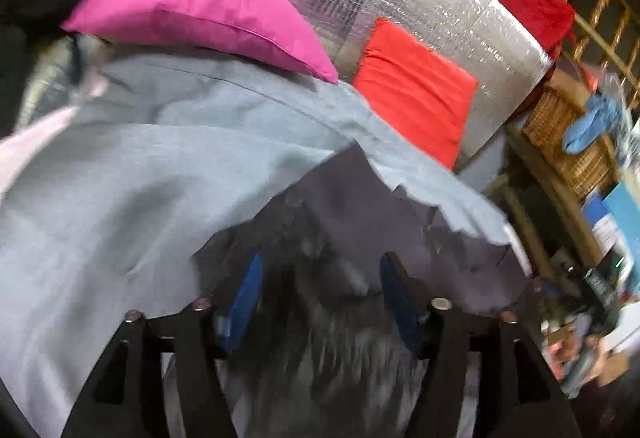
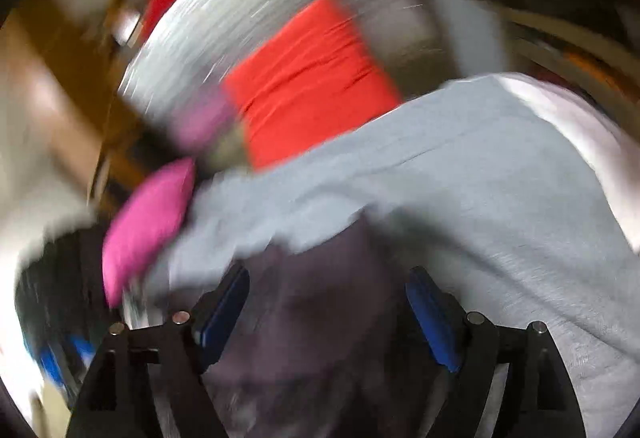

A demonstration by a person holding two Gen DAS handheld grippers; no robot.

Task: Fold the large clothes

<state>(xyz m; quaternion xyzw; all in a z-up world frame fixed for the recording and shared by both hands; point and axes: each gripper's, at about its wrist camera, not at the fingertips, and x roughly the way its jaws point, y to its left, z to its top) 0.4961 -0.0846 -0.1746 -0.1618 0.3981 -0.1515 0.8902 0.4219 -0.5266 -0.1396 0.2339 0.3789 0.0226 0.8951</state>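
Both grippers open, grey garment (image 1: 120, 166) just ahead

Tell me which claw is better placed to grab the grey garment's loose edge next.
Left, probably. The left claw is open with the grey garment and its raised edge just ahead in a fairly sharp view. The right claw is open too, but its view is smeared by motion.
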